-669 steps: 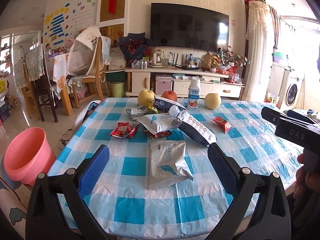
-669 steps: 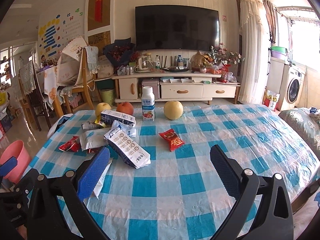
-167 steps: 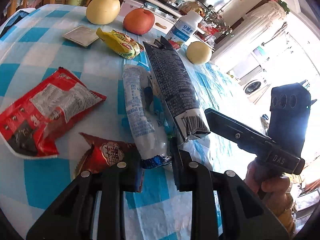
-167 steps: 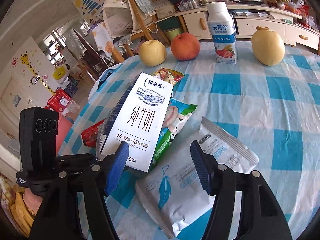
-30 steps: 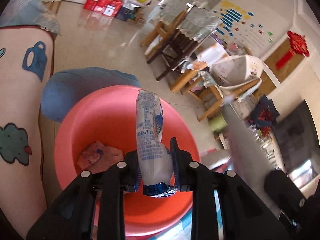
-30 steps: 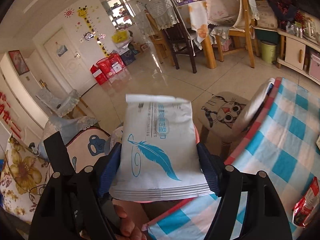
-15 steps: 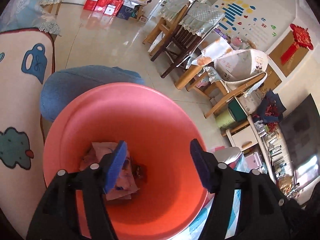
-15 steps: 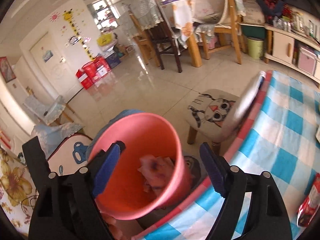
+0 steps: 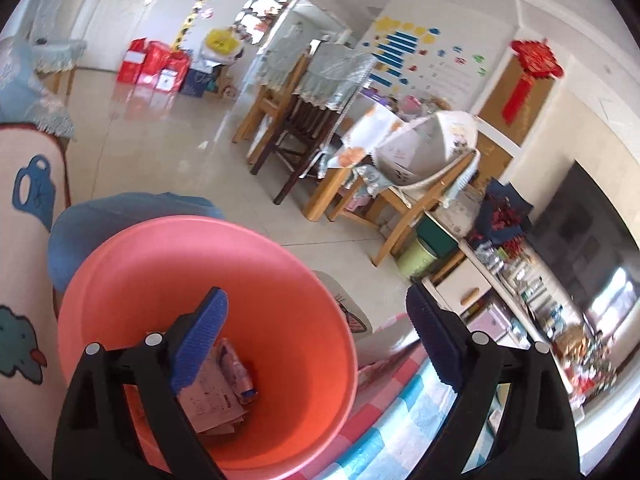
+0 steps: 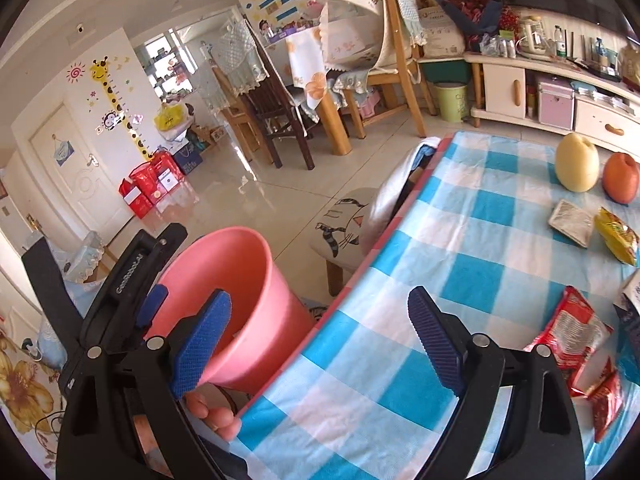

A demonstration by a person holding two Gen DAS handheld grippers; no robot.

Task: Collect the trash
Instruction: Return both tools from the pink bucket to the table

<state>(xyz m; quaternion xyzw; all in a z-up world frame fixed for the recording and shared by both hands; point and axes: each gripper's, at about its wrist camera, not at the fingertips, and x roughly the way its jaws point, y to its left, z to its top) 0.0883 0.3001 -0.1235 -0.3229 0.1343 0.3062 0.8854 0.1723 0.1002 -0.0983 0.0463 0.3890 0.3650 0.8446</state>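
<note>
We hold both grippers low at the table's corner, tilted down. Our left gripper (image 9: 316, 334) hangs over the pink bin (image 9: 132, 264); its jaws have just been opening and now stand spread wide with nothing between them. Its left blue pad (image 9: 202, 338) sits over the bin's mouth, the right pad over the bin's rim and the table edge. At the bottom of the bin lie crumpled wrappers (image 9: 218, 384), a pale packet and a tube-like pack among them. Our right gripper (image 10: 320, 340) points across the edge of the checked tablecloth (image 10: 472, 264), its jaws likewise just opened and empty, spread apart. In its view the left gripper's black body (image 10: 120, 280) sits beside the bin (image 10: 240, 276), with fingers (image 10: 218, 416) of the hand curled under it, close to the cloth's edge. The bin stands on the floor just beside the table. Farther along the cloth lie red wrappers (image 10: 572, 328), then a yellow packet (image 10: 616, 234) and a flat pale tray (image 10: 570, 218), and beyond those a pear (image 10: 576, 164) and a peach (image 10: 620, 178) side by side. A cat-print stool (image 10: 344, 226) stands near the table's far corner. Past it are wooden chairs (image 10: 400, 60), a green can (image 10: 450, 100) and a white cabinet (image 10: 560, 96).
</note>
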